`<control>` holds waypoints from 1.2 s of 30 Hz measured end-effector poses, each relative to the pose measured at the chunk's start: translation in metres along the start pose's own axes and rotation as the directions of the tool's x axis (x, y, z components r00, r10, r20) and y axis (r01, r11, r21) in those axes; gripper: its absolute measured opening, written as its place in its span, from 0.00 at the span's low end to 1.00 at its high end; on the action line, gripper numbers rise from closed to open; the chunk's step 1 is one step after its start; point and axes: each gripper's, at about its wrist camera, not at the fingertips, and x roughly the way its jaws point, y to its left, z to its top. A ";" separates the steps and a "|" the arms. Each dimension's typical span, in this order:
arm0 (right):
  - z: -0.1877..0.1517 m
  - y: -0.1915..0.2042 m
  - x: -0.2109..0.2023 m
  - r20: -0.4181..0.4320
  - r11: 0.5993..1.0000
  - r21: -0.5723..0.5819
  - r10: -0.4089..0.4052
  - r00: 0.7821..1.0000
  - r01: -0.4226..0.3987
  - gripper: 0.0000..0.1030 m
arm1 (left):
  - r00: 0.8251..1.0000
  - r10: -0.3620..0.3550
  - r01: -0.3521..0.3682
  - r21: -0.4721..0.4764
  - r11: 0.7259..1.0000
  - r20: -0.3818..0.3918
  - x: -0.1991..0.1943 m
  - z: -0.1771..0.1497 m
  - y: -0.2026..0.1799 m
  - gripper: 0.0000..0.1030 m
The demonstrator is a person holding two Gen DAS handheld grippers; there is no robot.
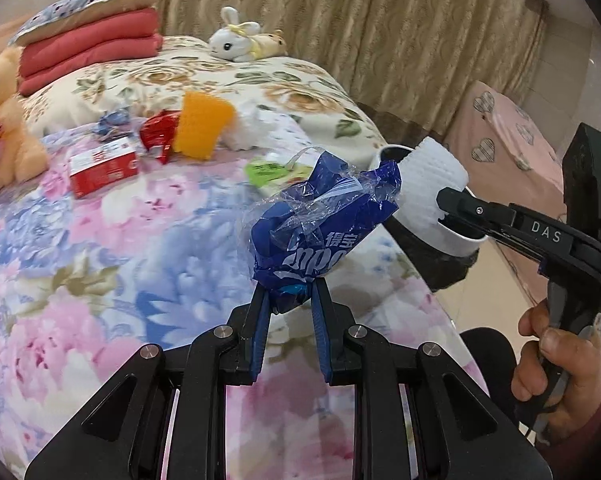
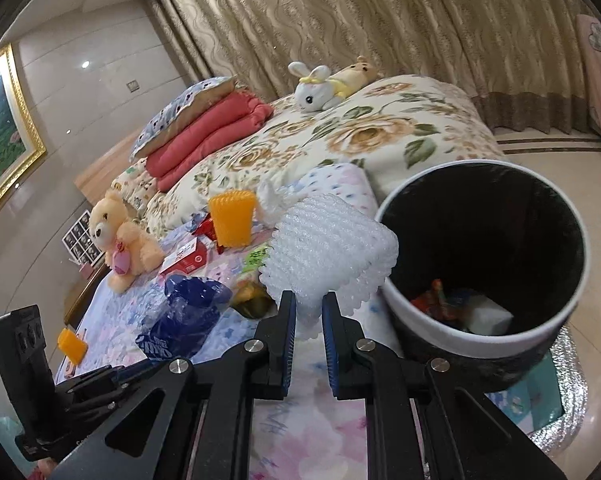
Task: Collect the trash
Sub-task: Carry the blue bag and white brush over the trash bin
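Note:
My left gripper is shut on a crumpled blue plastic wrapper, held up above the flowered bedspread. To its right my right gripper is shut on a white foam net, close beside the open mouth of a round bin with a white rim. The bin has a dark liner, and some coloured trash lies at its bottom. In the left wrist view the white foam net hides most of the bin, and only part of the bin's rim shows.
Loose on the bed lie an orange foam net, a red box, a red wrapper, a green-white packet and white tissue. A teddy bear, a rabbit plush and folded red blankets sit further back.

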 end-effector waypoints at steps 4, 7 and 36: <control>0.000 -0.012 -0.010 0.012 1.000 0.015 -0.017 1.000 0.016 0.13 | 1.000 -0.005 0.005 0.026 1.000 -0.010 0.007 0.003 -0.014 0.18; 0.001 -0.019 -0.016 0.020 0.999 0.026 -0.028 0.999 0.028 0.13 | 1.000 -0.002 0.002 0.039 0.999 -0.012 0.012 0.007 -0.022 0.19; 0.010 -0.090 -0.041 0.061 0.985 0.138 -0.108 0.992 0.098 0.13 | 0.999 -0.029 0.035 0.209 0.977 -0.035 0.057 0.051 -0.111 0.19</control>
